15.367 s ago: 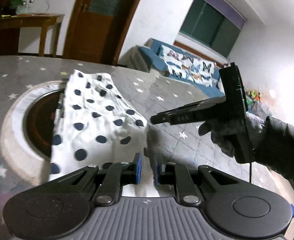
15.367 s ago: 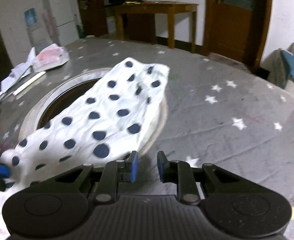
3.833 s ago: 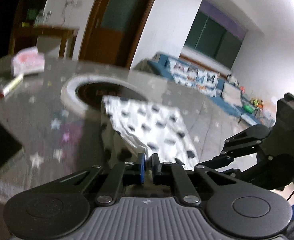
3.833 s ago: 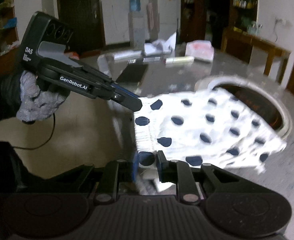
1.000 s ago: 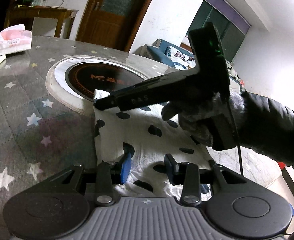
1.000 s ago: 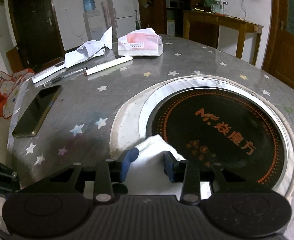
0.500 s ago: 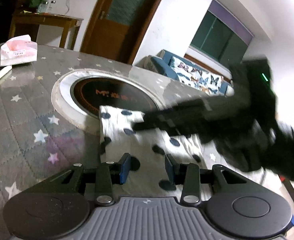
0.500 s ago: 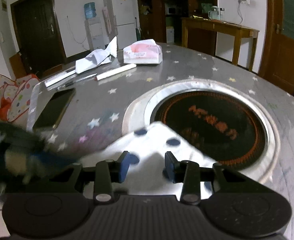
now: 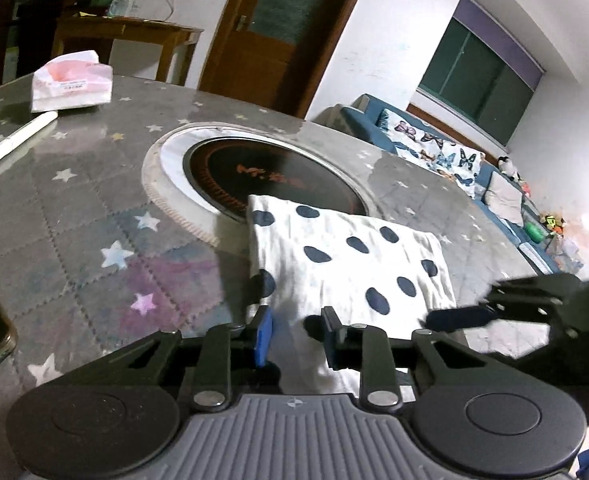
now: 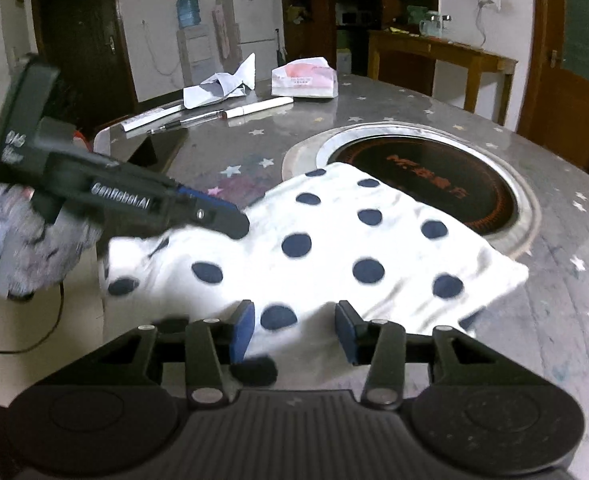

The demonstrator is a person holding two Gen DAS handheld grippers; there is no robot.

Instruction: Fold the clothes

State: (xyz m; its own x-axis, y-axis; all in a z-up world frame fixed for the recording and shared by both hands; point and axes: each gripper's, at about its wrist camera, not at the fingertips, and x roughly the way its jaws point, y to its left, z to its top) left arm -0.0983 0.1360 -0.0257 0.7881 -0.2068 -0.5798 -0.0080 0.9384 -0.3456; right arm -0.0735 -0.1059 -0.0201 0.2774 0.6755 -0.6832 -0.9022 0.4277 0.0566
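Lying ahead: folded spotted cloth (image 9: 350, 264), long axis crosswise
Left tongs (image 9: 296, 336): nearer, closing, cloth between, unpinched
Right tongs (image 10: 294, 330): opening, empty

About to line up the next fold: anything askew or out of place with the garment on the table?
Yes. The polka-dot garment lies skewed, its far corner overlapping the round cooktop set in the table, and its near edge looks rumpled at the table's rim. Nothing looks spilled or damaged.
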